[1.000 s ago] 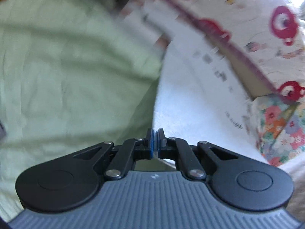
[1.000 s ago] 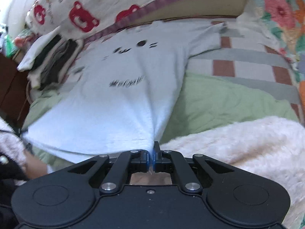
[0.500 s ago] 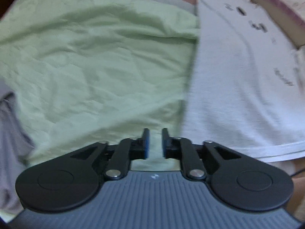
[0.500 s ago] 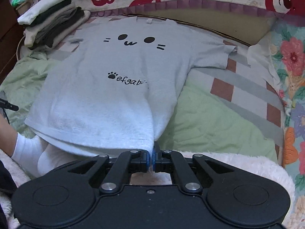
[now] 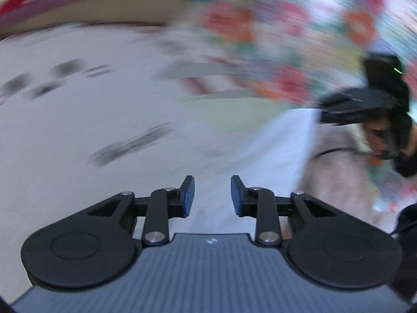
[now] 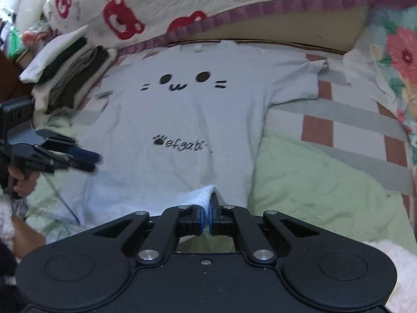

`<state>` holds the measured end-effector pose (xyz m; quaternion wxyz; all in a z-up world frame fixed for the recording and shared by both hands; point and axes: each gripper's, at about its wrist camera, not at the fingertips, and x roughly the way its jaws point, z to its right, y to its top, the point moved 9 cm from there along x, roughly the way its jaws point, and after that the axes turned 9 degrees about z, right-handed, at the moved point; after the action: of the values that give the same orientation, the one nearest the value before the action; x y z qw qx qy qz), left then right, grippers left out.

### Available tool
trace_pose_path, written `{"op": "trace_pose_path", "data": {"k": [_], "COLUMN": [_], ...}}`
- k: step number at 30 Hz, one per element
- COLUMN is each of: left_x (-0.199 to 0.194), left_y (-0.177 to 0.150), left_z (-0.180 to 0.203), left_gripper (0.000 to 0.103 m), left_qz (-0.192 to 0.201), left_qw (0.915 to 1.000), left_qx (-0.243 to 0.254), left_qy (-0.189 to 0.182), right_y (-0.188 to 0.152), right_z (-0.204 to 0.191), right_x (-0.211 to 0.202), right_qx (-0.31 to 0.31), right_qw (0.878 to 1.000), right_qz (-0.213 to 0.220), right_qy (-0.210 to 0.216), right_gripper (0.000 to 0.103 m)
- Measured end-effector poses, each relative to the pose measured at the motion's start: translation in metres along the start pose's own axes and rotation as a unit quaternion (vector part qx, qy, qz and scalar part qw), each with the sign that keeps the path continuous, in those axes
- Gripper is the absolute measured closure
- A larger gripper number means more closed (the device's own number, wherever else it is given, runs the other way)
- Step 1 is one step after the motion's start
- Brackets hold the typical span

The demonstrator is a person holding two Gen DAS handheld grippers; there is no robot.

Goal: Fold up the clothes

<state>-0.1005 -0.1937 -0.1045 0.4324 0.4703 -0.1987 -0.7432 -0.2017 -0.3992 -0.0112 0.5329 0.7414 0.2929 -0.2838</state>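
Observation:
A pale blue-white T-shirt (image 6: 187, 114) with a black cat face and paw print lies front up and spread flat on the bed. My right gripper (image 6: 207, 217) is shut on the shirt's near hem, right of its middle, and lifts a small fold. My left gripper (image 5: 211, 195) is open and empty above the shirt (image 5: 78, 135); its view is blurred. It shows in the right wrist view (image 6: 86, 160) over the shirt's left edge. The right gripper shows in the left wrist view (image 5: 323, 116) holding the hem.
A stack of folded clothes (image 6: 70, 70) sits at the back left beside a bear-print quilt (image 6: 182, 5). A green sheet (image 6: 325, 182) and checked blanket (image 6: 346, 120) lie right of the shirt, with floral fabric (image 6: 401, 60) beyond. A fluffy white blanket (image 6: 401, 268) lies near right.
My left gripper opened, let go of the shirt and swung right over it. My right gripper kept its grip on the hem as the shirt settled flat.

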Motion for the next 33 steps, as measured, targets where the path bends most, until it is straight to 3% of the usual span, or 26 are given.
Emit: {"op": "trace_pose_path", "data": {"k": [4,6,8,11,15,23,25,26,30,33], "left_x": [0.025,0.029,0.037,0.052,0.053,0.04,0.042,0.044,0.06,0.066], "left_y": [0.023,0.023,0.016,0.007,0.004,0.008,0.007,0.006,-0.005,-0.017], "left_z": [0.06,0.075,0.074,0.07,0.061,0.039,0.037,0.035,0.048,0.044], "left_gripper": [0.067,0.052,0.052,0.052,0.051,0.053,0.064,0.081,0.08,0.08], "left_qz": [0.01,0.013,0.002,-0.009,0.005,0.02,0.022,0.022,-0.004,-0.024], "left_qw": [0.9954,0.9931,0.993,0.9937,0.9878,0.9951,0.9962,0.9965,0.9944,0.9897], "left_qx": [0.08,0.096,0.095,0.106,0.152,0.092,0.08,0.075,0.103,0.133], "left_qy": [-0.052,-0.066,-0.07,-0.034,0.036,0.03,0.027,0.028,0.02,0.047], "right_y": [0.0,-0.001,0.0,0.002,0.004,0.006,0.006,0.005,0.004,0.004], "right_z": [-0.004,-0.006,-0.008,-0.01,-0.011,-0.011,-0.01,-0.009,-0.012,-0.016], "right_x": [0.0,0.001,0.001,0.0,0.001,0.001,0.002,0.002,0.005,0.003], "right_qx": [0.01,0.013,0.024,0.048,0.06,0.02,0.022,0.023,0.027,0.021], "right_qw": [1.0,1.0,1.0,0.998,0.996,0.999,0.999,0.999,0.998,0.998], "right_qz": [0.006,0.008,0.014,0.025,0.036,0.05,0.05,0.049,0.05,0.057], "right_qy": [-0.007,-0.007,0.003,0.025,0.046,0.005,0.003,0.004,0.004,0.003], "right_gripper": [0.099,0.099,0.099,0.099,0.099,0.099,0.099,0.099,0.099,0.099]}}
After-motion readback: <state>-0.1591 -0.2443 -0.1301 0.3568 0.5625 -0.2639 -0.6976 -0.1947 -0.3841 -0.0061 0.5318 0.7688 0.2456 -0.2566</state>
